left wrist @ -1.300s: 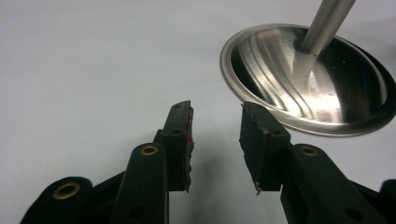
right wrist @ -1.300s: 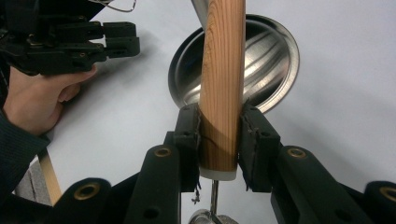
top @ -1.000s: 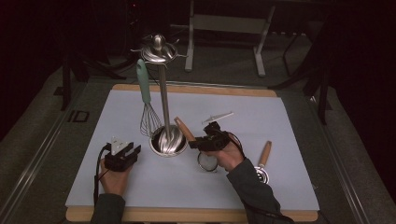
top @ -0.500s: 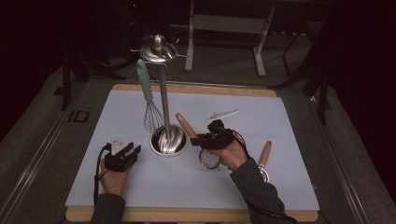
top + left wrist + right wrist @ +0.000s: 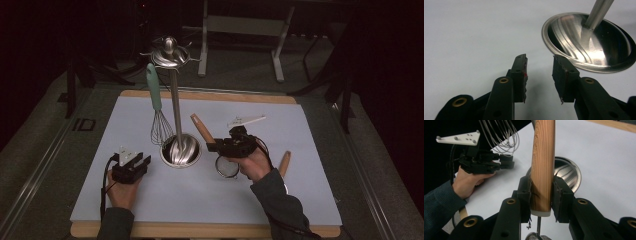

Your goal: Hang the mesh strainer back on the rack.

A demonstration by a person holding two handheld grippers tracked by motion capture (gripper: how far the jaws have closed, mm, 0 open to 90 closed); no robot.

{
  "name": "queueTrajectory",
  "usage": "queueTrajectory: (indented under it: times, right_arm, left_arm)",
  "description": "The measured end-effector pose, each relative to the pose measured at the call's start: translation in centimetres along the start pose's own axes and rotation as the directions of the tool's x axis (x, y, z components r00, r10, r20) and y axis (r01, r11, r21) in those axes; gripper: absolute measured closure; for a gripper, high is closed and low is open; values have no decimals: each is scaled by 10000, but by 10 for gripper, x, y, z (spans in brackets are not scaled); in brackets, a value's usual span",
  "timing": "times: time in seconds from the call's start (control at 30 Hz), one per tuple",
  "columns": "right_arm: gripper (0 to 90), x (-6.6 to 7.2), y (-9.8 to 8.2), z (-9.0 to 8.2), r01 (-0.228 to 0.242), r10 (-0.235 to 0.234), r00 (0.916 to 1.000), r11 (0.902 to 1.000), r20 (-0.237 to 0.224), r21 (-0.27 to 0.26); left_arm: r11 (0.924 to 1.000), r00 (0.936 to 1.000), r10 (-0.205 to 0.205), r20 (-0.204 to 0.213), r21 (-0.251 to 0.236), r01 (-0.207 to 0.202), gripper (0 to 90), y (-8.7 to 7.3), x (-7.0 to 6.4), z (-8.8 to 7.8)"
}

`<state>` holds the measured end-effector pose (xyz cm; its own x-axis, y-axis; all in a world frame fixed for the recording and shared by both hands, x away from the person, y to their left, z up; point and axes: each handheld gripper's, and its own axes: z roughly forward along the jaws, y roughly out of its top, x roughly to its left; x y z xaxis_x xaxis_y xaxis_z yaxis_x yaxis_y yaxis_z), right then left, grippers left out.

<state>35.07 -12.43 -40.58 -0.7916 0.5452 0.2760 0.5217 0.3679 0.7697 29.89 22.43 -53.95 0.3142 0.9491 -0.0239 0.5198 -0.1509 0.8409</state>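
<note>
**Two grippers at the table, one wooden handle pinched**

Two hands work over a pale sheet (image 5: 310, 200) laid on the table (image 5: 200, 230); notes run left to right.

Far left: left gripper (image 5: 142, 161) rests low on the sheet, person's hand behind it, cable looping back toward the sleeve; in the left gripper view its jaws stand spread with bare sheet between them, nothing pinched; the steel base lies just beyond the right jaw tip.

Left of centre: whisk (image 5: 159, 117) with a mint-green handle hangs from a hook of the steel rack (image 5: 174, 100); its wire cage dangles just above the rack's round dished base (image 5: 181, 150); the rack's pole stands upright from that base, hooks fanned out at the top.

Centre: small strainer (image 5: 227, 166) with a wooden handle (image 5: 201, 129); handle angled up and away toward the rack, mesh bowl lower, just beside the right hand and seemingly lifted off the sheet; hard to tell if it touches.

Right of centre: right gripper (image 5: 215, 146) pinches that wooden handle; in the right gripper view both pads (image 5: 525, 195) press on the handle's lower end, near its pale collar, the handle running upright between them; the thin metal stem shows below.

Further right: a second wooden-handled utensil (image 5: 284, 164) lies on the sheet, partly hidden by the right sleeve; a small white piece (image 5: 247, 120) lies beyond the right hand, well apart.
</note>
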Motion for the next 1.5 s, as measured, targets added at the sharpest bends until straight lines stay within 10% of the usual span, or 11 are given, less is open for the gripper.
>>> queueTrajectory:
  times: [1.0, 1.5]
  right_arm:
    - [712, 23, 37, -60, 1048, -1211, 9909, 9682, -592, -2273]
    - [712, 43, 69, -84, 1316, -2115, 9596, 9204, -1855, -3683]
  left_arm:
    - [10000, 10000, 45, 3, 11, -45, 642, 0, 0, 0]
    - [10000, 10000, 59, 14, 23, -59, 642, 0, -1, 0]
